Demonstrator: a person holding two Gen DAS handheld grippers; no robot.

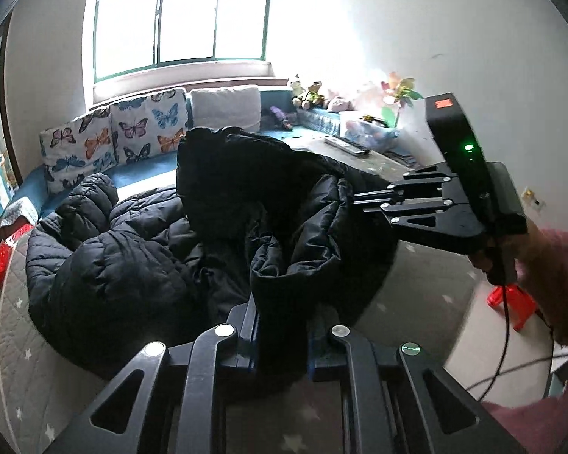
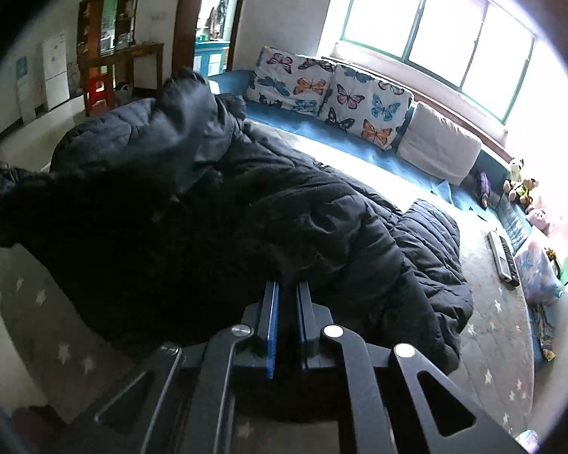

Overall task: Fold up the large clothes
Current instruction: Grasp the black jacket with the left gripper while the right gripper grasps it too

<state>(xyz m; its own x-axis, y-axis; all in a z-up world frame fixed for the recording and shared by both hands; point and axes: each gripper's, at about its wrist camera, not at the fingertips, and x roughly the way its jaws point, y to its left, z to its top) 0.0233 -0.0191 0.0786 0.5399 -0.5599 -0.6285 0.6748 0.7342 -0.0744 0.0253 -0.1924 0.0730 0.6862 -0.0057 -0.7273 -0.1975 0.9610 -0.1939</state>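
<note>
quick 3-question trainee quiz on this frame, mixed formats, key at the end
1. True or false: the left tool is shut on a fold of the black puffer jacket.
2. Multiple choice: the cushions behind the jacket are printed with A) stars B) butterflies C) stripes.
3. Fill in: the right tool grips the jacket while the rest of it lies on a grey ____-patterned quilted mat.

Key: 1 true; 2 B; 3 star.
</note>
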